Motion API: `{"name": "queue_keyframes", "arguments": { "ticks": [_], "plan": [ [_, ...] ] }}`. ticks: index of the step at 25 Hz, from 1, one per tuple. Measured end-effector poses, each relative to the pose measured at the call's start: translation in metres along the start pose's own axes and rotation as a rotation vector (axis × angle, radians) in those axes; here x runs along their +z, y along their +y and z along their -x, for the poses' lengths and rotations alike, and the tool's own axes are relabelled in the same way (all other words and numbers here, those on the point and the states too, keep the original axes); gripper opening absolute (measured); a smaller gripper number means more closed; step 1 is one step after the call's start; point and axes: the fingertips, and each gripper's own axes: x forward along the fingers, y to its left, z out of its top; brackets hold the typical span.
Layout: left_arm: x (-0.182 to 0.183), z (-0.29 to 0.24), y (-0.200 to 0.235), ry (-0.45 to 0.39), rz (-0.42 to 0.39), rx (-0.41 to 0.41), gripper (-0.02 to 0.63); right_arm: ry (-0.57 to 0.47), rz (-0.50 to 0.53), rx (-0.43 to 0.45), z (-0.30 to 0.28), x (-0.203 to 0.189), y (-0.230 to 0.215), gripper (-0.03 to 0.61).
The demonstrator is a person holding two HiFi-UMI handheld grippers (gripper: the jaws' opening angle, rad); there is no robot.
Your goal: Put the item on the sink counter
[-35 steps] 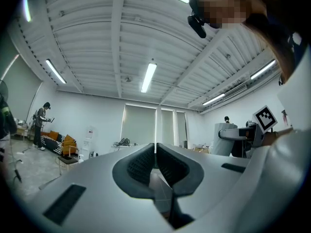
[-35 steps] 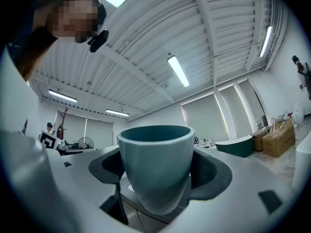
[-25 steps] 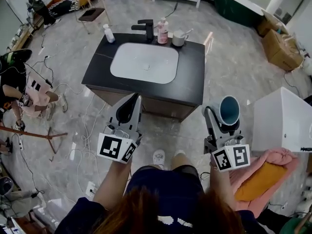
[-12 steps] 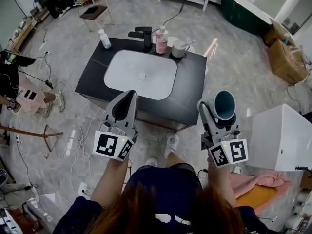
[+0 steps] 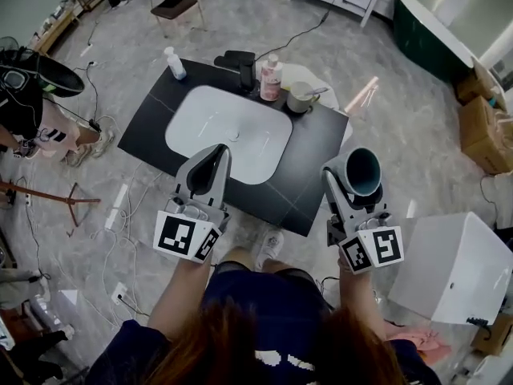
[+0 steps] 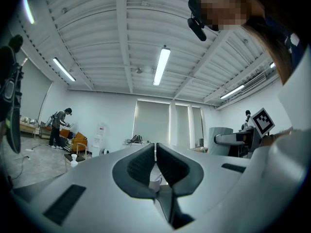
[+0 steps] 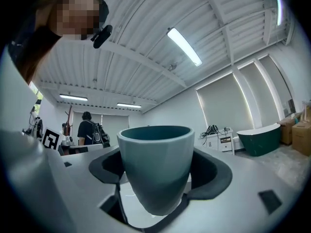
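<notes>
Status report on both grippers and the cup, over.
Right gripper shut on cup, upright, not yet on counter. Left gripper shut, empty. Mug and pink bottle on counter's far edge, near side bare.

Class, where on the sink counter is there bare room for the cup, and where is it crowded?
Freest: black counter right of the white basin, in front of the grey mug. Narrower strip left of the basin. Crowded: back edge, with faucet, pink bottle, mug.

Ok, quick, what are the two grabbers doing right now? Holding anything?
Left gripper: closed, holding nothing.
Right gripper: closed on the teal cup.
</notes>
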Motion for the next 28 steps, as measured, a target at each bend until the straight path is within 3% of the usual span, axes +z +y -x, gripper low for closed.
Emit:
{"name": "queue_keyframes", "arguments": {
  "ticks": [7, 12, 18, 28],
  "plan": [
    [-0.019, -0.034, 0.012, 0.042, 0.013, 0.023, 0.028, 0.077, -0.015, 0.023, -0.036, -0.035, -0.022, 0.399],
    [-0.028, -0.062, 0.032, 0.044, 0.028, -0.003, 0.028, 0.140, -0.009, -0.002, -0.067, -0.071, -0.033, 0.399],
    [-0.044, -0.095, 0.058, 0.067, 0.041, -0.064, 0.028, 0.277, 0.016, -0.051, -0.106, -0.140, -0.042, 0.399],
    [-0.065, -0.130, 0.092, 0.098, 0.053, -0.138, 0.028, 0.474, 0.075, -0.039, -0.147, -0.258, -0.038, 0.400]
  ]
}}
